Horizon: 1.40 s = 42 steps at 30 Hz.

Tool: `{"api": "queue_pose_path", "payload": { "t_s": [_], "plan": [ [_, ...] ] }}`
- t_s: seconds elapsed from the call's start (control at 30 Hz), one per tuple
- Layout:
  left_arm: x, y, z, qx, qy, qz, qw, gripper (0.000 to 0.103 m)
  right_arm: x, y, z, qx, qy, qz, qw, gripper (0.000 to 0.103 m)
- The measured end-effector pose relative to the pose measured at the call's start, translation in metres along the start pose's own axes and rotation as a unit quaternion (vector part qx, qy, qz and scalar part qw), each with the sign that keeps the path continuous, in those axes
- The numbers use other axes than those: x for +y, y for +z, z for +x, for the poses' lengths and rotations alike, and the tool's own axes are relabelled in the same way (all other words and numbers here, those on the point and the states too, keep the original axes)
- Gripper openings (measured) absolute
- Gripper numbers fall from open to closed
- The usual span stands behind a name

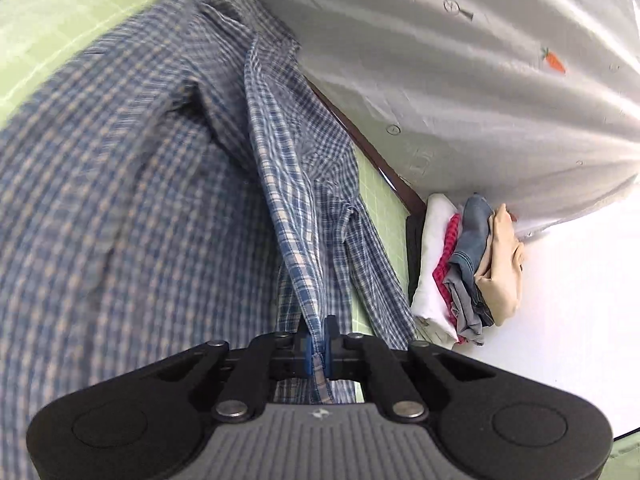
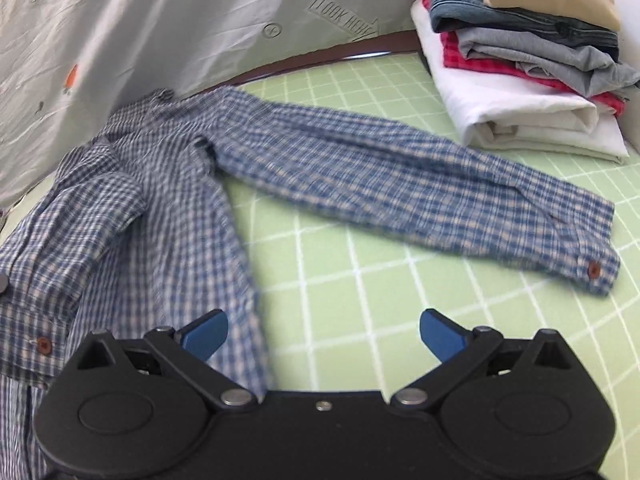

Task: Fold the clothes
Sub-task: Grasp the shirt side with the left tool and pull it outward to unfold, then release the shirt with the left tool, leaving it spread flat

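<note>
A blue and white checked shirt (image 1: pixel 120 200) lies on the green grid mat (image 1: pixel 48 20). My left gripper (image 1: pixel 319 334) is shut on an edge of this shirt, and the cloth runs up taut from between its blue pads. In the right wrist view the same shirt (image 2: pixel 132 216) is spread at the left, with one long sleeve (image 2: pixel 400 184) stretched to the right and ending in a buttoned cuff (image 2: pixel 592 268). My right gripper (image 2: pixel 324 334) stands open just above the mat, its left blue finger (image 2: pixel 206 336) over the shirt's side edge, nothing between its pads.
A pile of folded clothes (image 2: pixel 532 60) in white, red, grey, denim and cream sits at the mat's far right corner (image 1: pixel 468 268). A wrinkled white sheet (image 2: pixel 160 20) hangs behind the dark table edge (image 2: pixel 320 60). Bare green mat (image 2: pixel 400 300) shows below the sleeve.
</note>
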<state>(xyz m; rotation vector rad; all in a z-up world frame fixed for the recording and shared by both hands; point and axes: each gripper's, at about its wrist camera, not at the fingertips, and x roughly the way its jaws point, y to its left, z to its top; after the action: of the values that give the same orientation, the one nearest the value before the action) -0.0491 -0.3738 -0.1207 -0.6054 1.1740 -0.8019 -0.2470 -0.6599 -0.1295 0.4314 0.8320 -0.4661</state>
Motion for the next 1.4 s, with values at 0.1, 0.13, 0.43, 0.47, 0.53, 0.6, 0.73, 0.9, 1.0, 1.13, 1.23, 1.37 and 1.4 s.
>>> {"api": "queue_pose_path", "payload": {
  "t_s": [0.1,0.13,0.43,0.47,0.53,0.6,0.73,0.9,1.0,1.13,1.23,1.37,1.4],
  "plan": [
    [0.008,-0.003,-0.021,-0.006,0.012,0.0,0.9999,0.005,0.01,-0.009,-0.008,0.003,0.003,0.0,1.0,0.103],
    [0.01,-0.003,-0.027,-0.008,0.015,-0.001,0.9999,0.005,0.014,-0.011,-0.01,0.003,0.005,0.0,1.0,0.103],
    [0.053,-0.009,-0.084,-0.025,0.036,-0.034,0.9985,0.005,0.057,-0.044,-0.03,0.017,0.015,-0.034,0.999,0.103],
    [0.059,-0.009,-0.088,-0.027,0.041,-0.039,0.998,0.005,0.059,-0.048,-0.032,0.018,0.015,-0.035,0.999,0.103],
    [0.068,-0.009,-0.094,-0.03,0.075,-0.046,0.9957,0.006,0.062,-0.053,-0.035,0.018,0.011,-0.033,0.999,0.103],
    [0.078,-0.008,-0.099,-0.033,0.115,-0.052,0.9915,0.008,0.063,-0.057,-0.037,0.018,0.006,-0.023,1.0,0.103],
    [0.083,-0.006,-0.103,-0.022,0.188,-0.016,0.9818,0.019,0.069,-0.065,-0.041,0.022,0.002,-0.016,1.0,0.103],
    [0.079,-0.002,-0.104,-0.004,0.212,0.036,0.9766,0.041,0.079,-0.071,-0.044,0.022,-0.001,-0.02,1.0,0.103],
    [0.072,-0.003,-0.093,0.023,0.242,0.089,0.9658,0.054,0.083,-0.071,-0.043,0.021,-0.002,-0.018,1.0,0.103],
    [0.074,-0.012,-0.074,0.085,0.288,0.151,0.9417,0.063,0.089,-0.073,-0.04,0.025,0.0,-0.019,1.0,0.103],
    [0.068,-0.013,-0.064,0.11,0.305,0.191,0.9265,0.07,0.091,-0.072,-0.04,0.021,-0.001,-0.017,1.0,0.103],
    [0.059,-0.007,-0.064,0.108,0.308,0.212,0.921,0.071,0.09,-0.07,-0.038,0.018,-0.003,-0.007,1.0,0.103],
    [0.057,-0.004,-0.066,0.103,0.309,0.215,0.9207,0.073,0.089,-0.069,-0.038,0.018,-0.003,-0.005,1.0,0.103]
  ]
}}
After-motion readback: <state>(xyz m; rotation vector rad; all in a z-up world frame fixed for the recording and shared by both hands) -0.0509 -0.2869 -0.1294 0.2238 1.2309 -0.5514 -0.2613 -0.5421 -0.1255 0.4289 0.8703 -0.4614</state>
